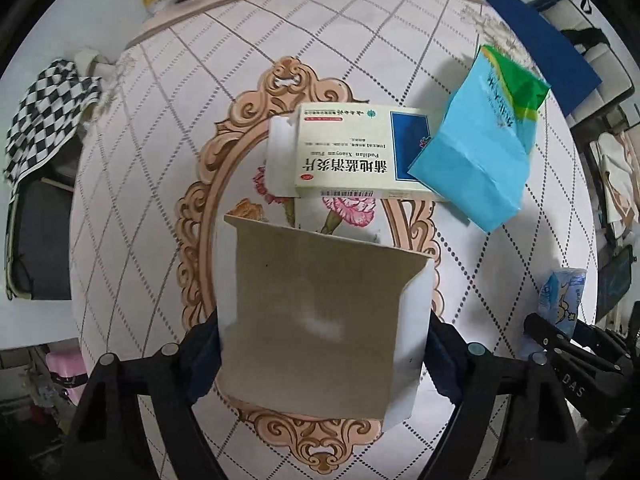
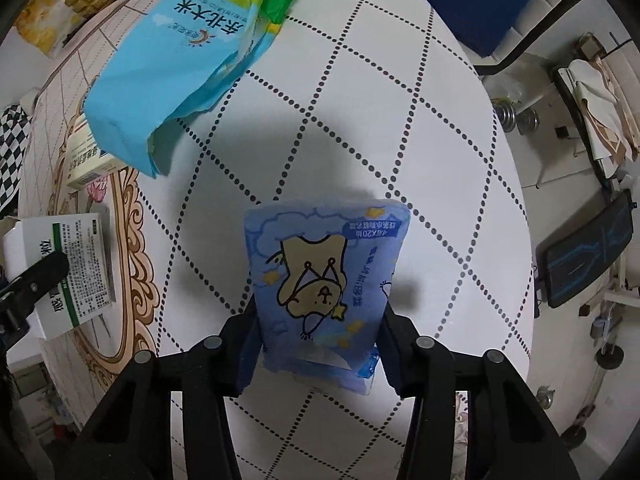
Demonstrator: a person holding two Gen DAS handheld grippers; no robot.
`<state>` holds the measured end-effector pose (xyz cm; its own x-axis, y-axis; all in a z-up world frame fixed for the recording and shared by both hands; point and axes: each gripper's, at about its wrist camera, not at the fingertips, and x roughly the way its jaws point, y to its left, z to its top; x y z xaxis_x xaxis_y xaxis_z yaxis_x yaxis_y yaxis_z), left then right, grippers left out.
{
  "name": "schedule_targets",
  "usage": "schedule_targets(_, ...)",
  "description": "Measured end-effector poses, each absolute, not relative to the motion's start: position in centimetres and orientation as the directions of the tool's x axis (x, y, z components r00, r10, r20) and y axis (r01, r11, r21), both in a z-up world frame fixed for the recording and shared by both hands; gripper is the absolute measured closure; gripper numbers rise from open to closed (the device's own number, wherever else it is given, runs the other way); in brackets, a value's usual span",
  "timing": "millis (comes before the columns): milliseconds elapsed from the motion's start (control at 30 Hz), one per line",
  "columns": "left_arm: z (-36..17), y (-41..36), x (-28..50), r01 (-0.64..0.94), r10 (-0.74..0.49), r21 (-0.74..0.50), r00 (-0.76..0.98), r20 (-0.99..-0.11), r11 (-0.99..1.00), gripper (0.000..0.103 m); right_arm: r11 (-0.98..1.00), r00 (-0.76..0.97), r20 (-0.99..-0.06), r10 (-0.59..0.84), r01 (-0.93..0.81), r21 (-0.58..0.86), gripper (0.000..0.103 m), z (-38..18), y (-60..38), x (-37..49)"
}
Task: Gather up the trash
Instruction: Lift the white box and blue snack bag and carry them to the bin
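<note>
**Both grippers loaded above table**

Left gripper [image 1: 320, 354] clamped an opened carton [image 1: 316, 320]; right gripper [image 2: 316, 344] clamped a blue tissue pack [image 2: 324, 280]. Beyond, on the table [image 2: 420, 128], a medicine box [image 1: 360, 152] lay under a blue rice bag [image 1: 476, 144].

Both grippers are matte black plastic. The left gripper [image 1: 320, 356] has two broad, angular arms that spread toward the camera, each with long open slots. Two round grey screw heads sit on each arm, four in all. Its fingers [image 1: 202, 360] carry dark navy pads on the inner faces. The right gripper [image 2: 316, 348] has the same build: black slotted arms, four grey round screw heads, and navy-padded fingers [image 2: 246, 348]. Seen from the left wrist, the right gripper's side is a black tapered bar with small bolts and pale lettering reading "DAS".
</note>
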<state>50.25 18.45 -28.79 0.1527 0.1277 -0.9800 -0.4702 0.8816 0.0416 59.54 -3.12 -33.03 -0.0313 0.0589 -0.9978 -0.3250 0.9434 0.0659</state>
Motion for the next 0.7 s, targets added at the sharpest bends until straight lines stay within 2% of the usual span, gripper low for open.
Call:
schedule_targets(167, -27.0, 16.7, 47.2, -0.509, 0.166, 0.049, 0.186, -0.968, 0.859, 0.019, 0.937, -0.007, -0.997, 0.081, -0.341, 0.078, 0.054, -32.1, -2.8, 57.4)
schedule_targets(200, -26.7, 16.4, 46.7, -0.528, 0.143, 0.047, 0.143, -0.979, 0.848, 0.019, 0.933, 0.001, -0.996, 0.087, -0.350, 0.081, 0.055, -31.7, -2.8, 56.6)
schedule_targets(433, -24.5, 16.0, 40.7, -0.579, 0.154, 0.019, 0.185, -0.971, 0.815, 0.019, 0.913, 0.016, -0.992, 0.128, -0.394, 0.111, 0.056, -29.3, -3.1, 52.2)
schedule_targets(700, -20.5, 14.3, 31.5, -0.572, 0.170, -0.015, 0.268, -0.948, 0.820, 0.019, 0.872, 0.067, -0.975, 0.213, -0.464, 0.158, 0.057, -23.4, -4.9, 42.6)
